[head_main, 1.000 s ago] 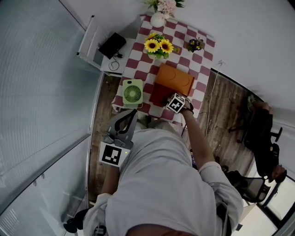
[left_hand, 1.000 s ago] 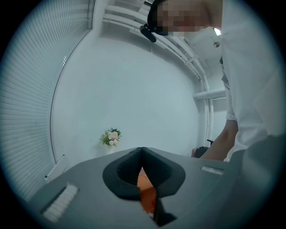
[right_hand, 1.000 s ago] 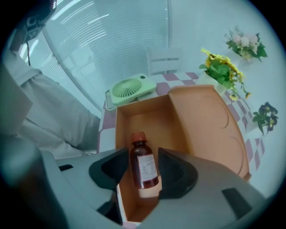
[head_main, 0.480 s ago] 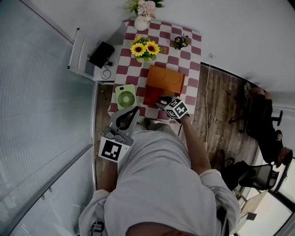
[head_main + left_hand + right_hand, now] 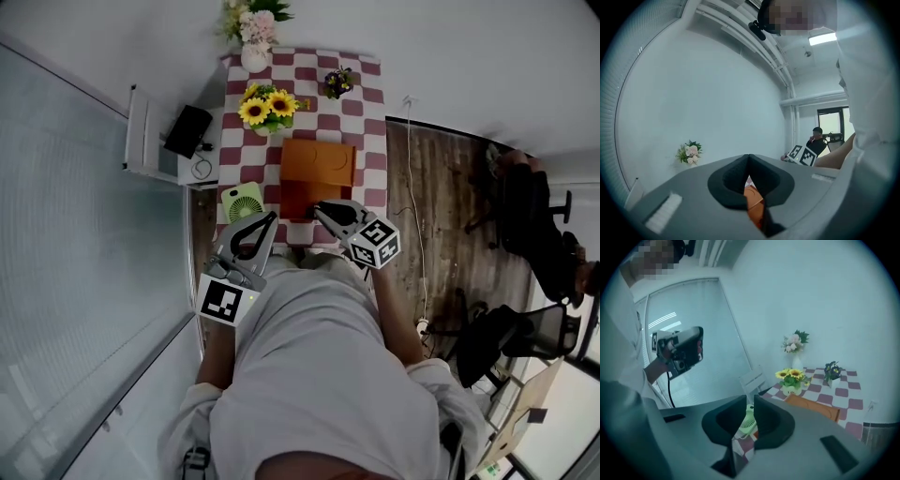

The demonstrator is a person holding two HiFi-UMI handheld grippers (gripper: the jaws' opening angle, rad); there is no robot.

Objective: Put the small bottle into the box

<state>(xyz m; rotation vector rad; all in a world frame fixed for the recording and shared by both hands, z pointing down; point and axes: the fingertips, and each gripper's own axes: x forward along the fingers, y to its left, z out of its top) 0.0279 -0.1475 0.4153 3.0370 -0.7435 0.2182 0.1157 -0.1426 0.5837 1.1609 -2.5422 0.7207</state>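
Observation:
The orange box (image 5: 317, 163) lies on the checkered table (image 5: 372, 141), with a dark red part (image 5: 297, 200) on its near side. It also shows in the left gripper view as the box (image 5: 752, 199) and in the right gripper view as the box (image 5: 812, 405). No small bottle shows in any view. My right gripper (image 5: 322, 208) hangs over the box's near edge, its jaws closing to a narrow gap with nothing between them (image 5: 750, 405). My left gripper (image 5: 266, 221) is held at the table's near edge beside the fan, jaws shut and empty (image 5: 749, 160).
A green fan (image 5: 242, 201) stands left of the box. Sunflowers (image 5: 263, 108), a white vase of pink flowers (image 5: 253, 37) and a small purple plant (image 5: 337, 82) stand further back. A side table (image 5: 187, 141) with a black item is at the left. A seated person (image 5: 525, 211) is at the right.
The right gripper has drawn back from over the box toward the table's near edge and its jaws have narrowed. The left gripper has risen toward the table edge. The view has shifted.

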